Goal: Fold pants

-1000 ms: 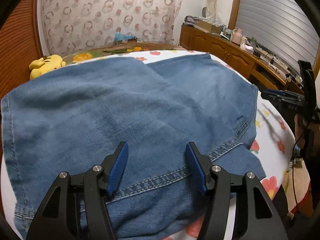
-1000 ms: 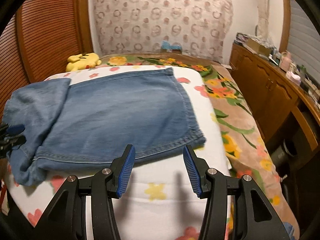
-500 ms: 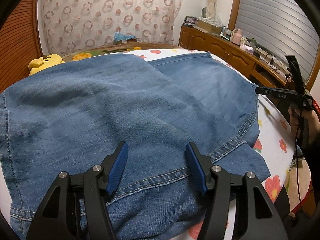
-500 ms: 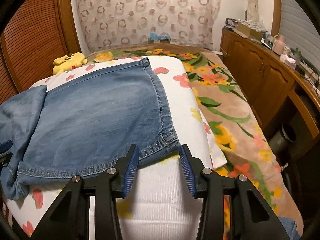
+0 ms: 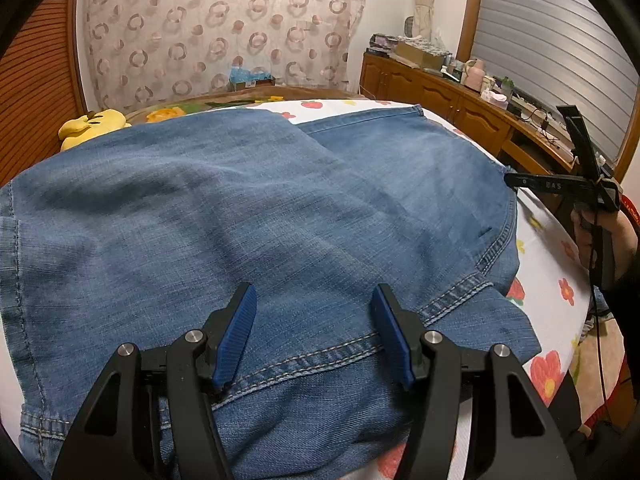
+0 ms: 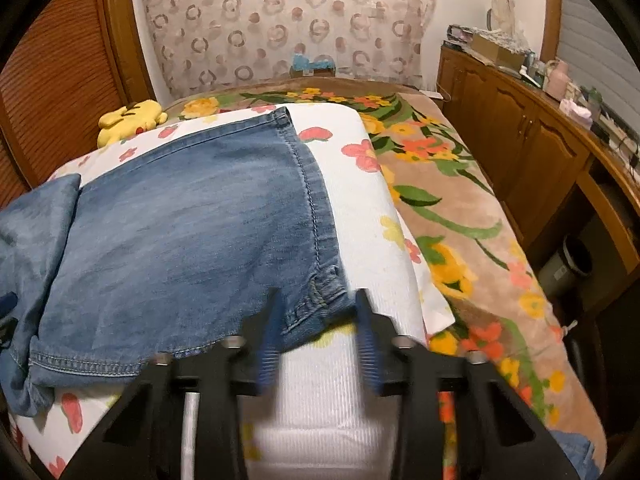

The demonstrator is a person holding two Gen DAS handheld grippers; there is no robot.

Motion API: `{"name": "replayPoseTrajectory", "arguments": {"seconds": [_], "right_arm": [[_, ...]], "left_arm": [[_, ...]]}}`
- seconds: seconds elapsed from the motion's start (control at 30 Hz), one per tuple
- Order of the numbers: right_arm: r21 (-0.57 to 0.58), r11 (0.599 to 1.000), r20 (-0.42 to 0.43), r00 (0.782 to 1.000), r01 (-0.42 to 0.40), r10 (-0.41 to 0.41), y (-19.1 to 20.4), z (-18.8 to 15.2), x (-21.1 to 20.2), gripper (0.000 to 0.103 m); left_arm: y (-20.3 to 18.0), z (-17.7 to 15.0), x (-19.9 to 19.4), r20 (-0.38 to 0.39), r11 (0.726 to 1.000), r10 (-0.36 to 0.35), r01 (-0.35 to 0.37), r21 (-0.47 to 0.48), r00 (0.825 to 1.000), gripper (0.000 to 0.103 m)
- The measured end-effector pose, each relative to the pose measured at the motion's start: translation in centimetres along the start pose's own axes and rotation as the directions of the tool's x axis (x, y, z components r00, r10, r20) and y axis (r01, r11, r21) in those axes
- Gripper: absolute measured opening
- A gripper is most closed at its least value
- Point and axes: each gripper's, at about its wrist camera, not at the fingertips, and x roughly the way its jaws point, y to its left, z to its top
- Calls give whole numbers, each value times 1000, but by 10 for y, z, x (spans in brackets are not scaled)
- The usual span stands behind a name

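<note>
Blue jeans (image 5: 240,208) lie spread on the bed, one leg folded over the other. My left gripper (image 5: 314,320) stands open just above the waistband seam, with denim under its fingers but nothing pinched. In the right wrist view the jeans (image 6: 192,232) reach to a hem corner (image 6: 320,300) at the near right. My right gripper (image 6: 318,320) straddles that corner and its jaws are closing, blurred by motion, with a gap still showing at the right pad. From the left wrist view the right gripper (image 5: 510,180) sits at the jeans' right edge, held by a hand.
A white flowered sheet (image 6: 360,220) covers the bed over a brown floral blanket (image 6: 440,200). A yellow plush toy (image 6: 132,118) lies at the far left. Wooden cabinets (image 6: 520,140) with clutter on top run along the right, and a grey bin (image 6: 572,264) stands below them.
My right gripper has slid up to the jeans' near-right hem corner and its jaws have narrowed around it. The left gripper has stayed where it was.
</note>
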Motion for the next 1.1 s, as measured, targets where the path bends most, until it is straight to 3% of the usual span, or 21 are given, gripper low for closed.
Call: {"name": "replayPoseTrajectory", "arguments": {"seconds": [0.23,0.57,0.77,1.0,1.1], "right_arm": [[-80,995,107,992,-52,61,26,17,-34,15],[-270,946,232,941,-181,247,106,48,-109,14],[-407,872,235,891,-273,389,178,58,-140,14],[-573,709,169,786,-412,594,253,51,-194,14],[-612,666,119,784,-426,610,271,44,-201,14]], "left_arm": [[5,4,-4,-5,1000,5,-5,-11,1000,61],[41,2,-60,75,995,75,-70,-73,994,61],[78,-1,-94,113,982,152,-138,-127,982,61],[105,-5,-118,146,968,210,-185,-169,967,61],[109,-6,-120,152,965,218,-189,-184,964,61]]}}
